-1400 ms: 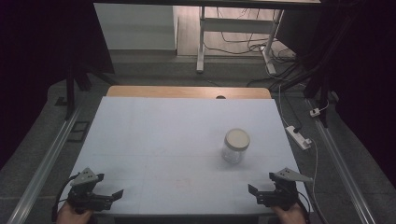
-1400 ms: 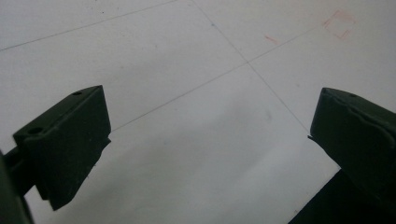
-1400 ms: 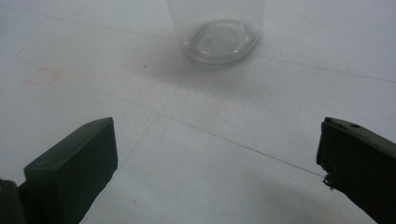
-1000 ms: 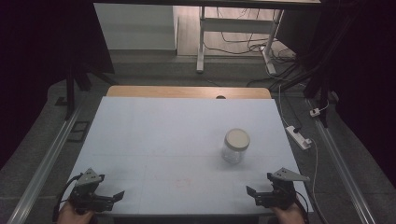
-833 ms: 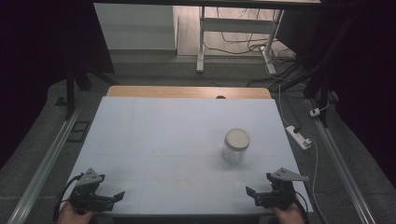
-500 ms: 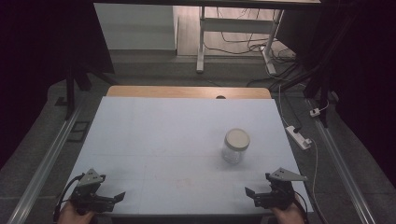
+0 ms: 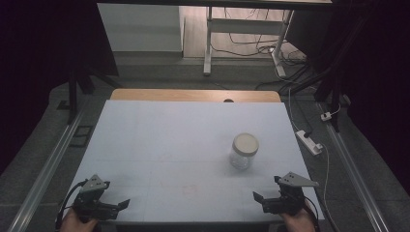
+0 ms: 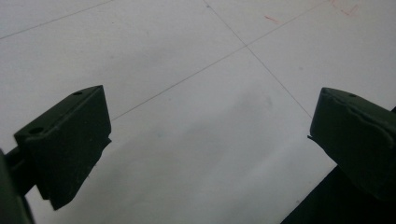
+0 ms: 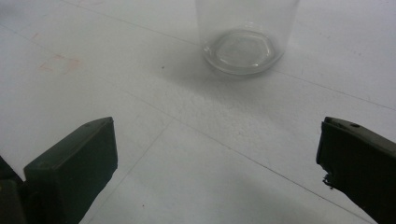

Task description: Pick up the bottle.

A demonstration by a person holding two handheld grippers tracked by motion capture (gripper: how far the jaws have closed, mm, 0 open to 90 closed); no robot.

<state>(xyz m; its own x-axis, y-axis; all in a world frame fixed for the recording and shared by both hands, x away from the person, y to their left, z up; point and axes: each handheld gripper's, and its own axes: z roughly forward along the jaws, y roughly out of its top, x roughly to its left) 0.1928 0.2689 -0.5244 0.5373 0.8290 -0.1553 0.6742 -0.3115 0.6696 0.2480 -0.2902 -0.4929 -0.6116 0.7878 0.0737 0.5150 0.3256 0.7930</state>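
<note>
Both grippers sat at the near edge of the tabletop, one at each corner, well apart from each other. Left gripper hung over the near-left corner with its jaws spread wide and nothing between them; in the left gripper view the left gripper looked down on bare white surface, with the tabletop's dark edge cutting across the lower right of that view. Right gripper was at the near-right corner, jaws also wide apart and empty, pointed toward the middle of the tabletop. The jar stood upright on the right half of the tabletop, beyond the right gripper and slightly to its left, near but not touching it. It was clear glass with a pale lid on top. From the right gripper view the right gripper faced the jar across open surface; the jar's base and lower wall showed through as see-through, and nothing could be made out inside that part. The upper part was cut off at the top of that view. The rest of the white surface was open on all sides of the jar, with a wide free stretch across the left half and the far side. A wooden strip ran along the far edge, and metal rails flanked the left and right sides on the floor.
</note>
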